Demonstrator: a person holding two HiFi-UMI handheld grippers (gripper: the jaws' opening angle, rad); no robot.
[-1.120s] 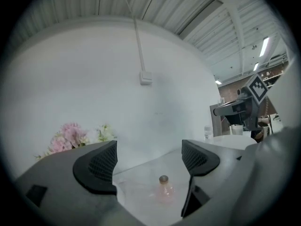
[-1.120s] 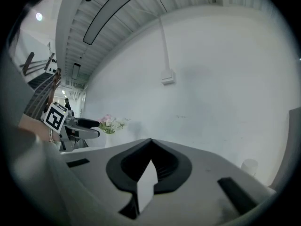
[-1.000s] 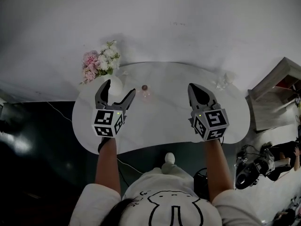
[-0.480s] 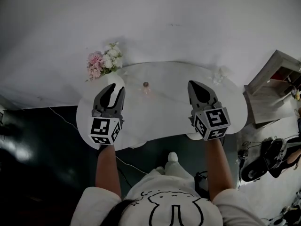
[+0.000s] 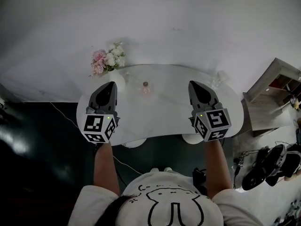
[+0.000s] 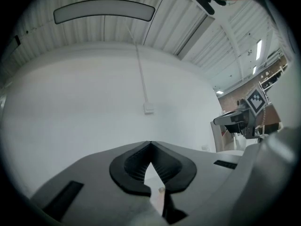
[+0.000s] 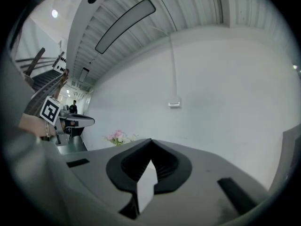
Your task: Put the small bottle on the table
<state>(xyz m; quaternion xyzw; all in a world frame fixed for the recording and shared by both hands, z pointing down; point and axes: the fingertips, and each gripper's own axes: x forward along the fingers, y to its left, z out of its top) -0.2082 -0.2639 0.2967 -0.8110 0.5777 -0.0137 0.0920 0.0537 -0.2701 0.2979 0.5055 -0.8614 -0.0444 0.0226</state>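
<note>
The left hand-held gripper (image 5: 109, 85) has its jaws together with nothing between them; in its own view the ribbed pads (image 6: 162, 160) meet at the tip. The right hand-held gripper (image 5: 196, 85) is likewise closed and empty. Both hover over the counter (image 5: 169, 114), well apart from each other.

The small bottle (image 5: 145, 89) stands upright on the counter between the two, ahead and to the right of the left one, and touches neither. Judged from that, it is already where the task wants it, so the main danger is disturbing it.

What could go wrong:
- The bottle looks narrow and light. A nudge from a closed tip would probably tip it, and it could roll toward the counter's edge.
- If a fresh grasp is meant, closed jaws cannot straddle it. They must part before the approach, or the tips will push it away.
- The white vase (image 5: 116, 79) with flowers (image 5: 107, 60) sits just ahead of the left hand-held gripper. A sideways sweep toward the bottle could clip it and topple it.
- A clear glass piece (image 5: 220, 80) stands beyond the right hand-held gripper near the far rim, and a careless reach could knock it off.
</note>
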